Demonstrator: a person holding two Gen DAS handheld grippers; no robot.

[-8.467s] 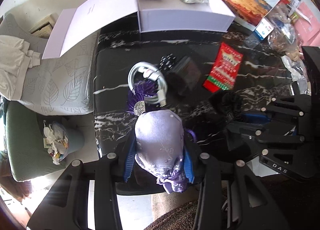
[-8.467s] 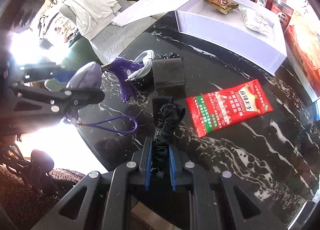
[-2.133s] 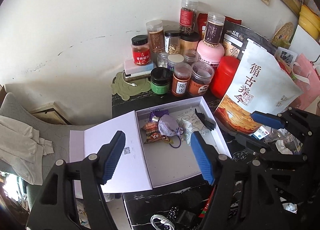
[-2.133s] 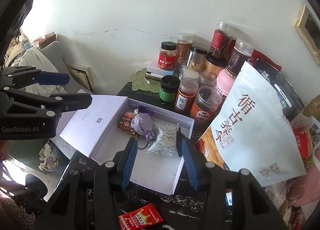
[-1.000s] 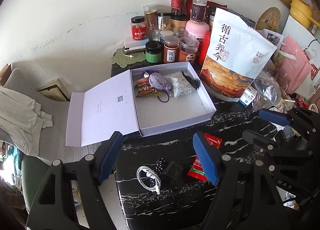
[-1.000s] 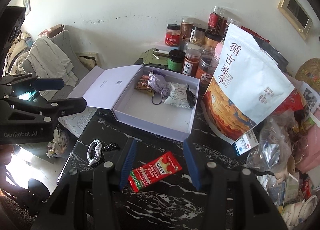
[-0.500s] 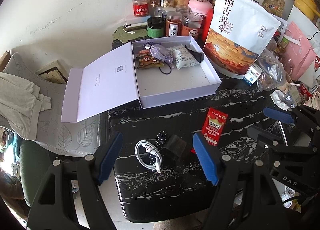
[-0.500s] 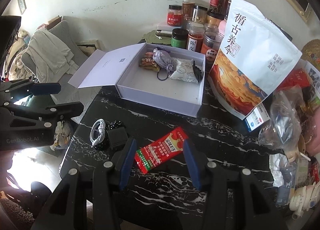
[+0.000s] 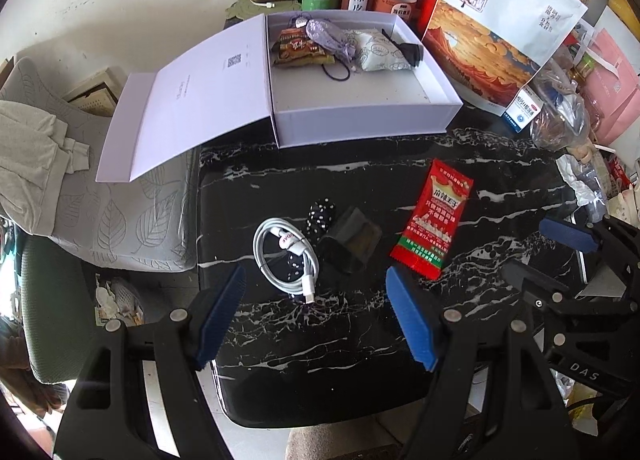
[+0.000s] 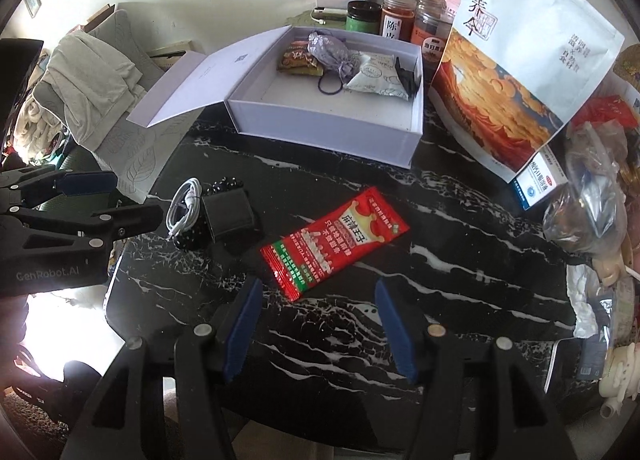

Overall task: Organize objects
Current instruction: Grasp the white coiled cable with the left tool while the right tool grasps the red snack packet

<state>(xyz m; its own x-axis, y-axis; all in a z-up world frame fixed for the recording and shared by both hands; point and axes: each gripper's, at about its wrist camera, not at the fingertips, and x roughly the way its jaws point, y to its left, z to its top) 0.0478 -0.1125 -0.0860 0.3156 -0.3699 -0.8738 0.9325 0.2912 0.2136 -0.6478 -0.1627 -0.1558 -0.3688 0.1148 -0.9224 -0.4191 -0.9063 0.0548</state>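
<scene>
1. The left wrist view looks down on the black marble table [image 9: 360, 340] and catches the far edge of the right gripper [image 9: 568, 236] at its right border; the right wrist view shows instead the left gripper [image 10: 88, 188] at its left border, side-on, and more of the clutter beyond the table's right end.
2. The left gripper [image 9: 316, 320] has its blue-padded jaws spread wide, holding and touching nothing. Just ahead of them, between the pads, lies a coiled white cable [image 9: 286, 256], touching a black dotted item [image 9: 320, 216] and a dark pouch [image 9: 352, 240] a little to its right.
3. The right gripper [image 10: 320, 320] is likewise wide open and empty. A red snack packet [image 10: 334, 238] lies flat on the marble just ahead of its pads, tilted, with its near corner between them.
4. Well beyond both grippers, at the table's far edge, stands the open white box [image 9: 360, 120], lid folded out to the left. Along its far wall lie a brown snack packet [image 9: 298, 50], a lilac sachet [image 9: 328, 40] with a dark cord loop, a pale patterned packet [image 9: 380, 52] and a black hair clip [image 9: 408, 50].
5. Right of the box stands a large white pouch [image 10: 520, 60]; jars [image 10: 396, 20] crowd behind the box.
</scene>
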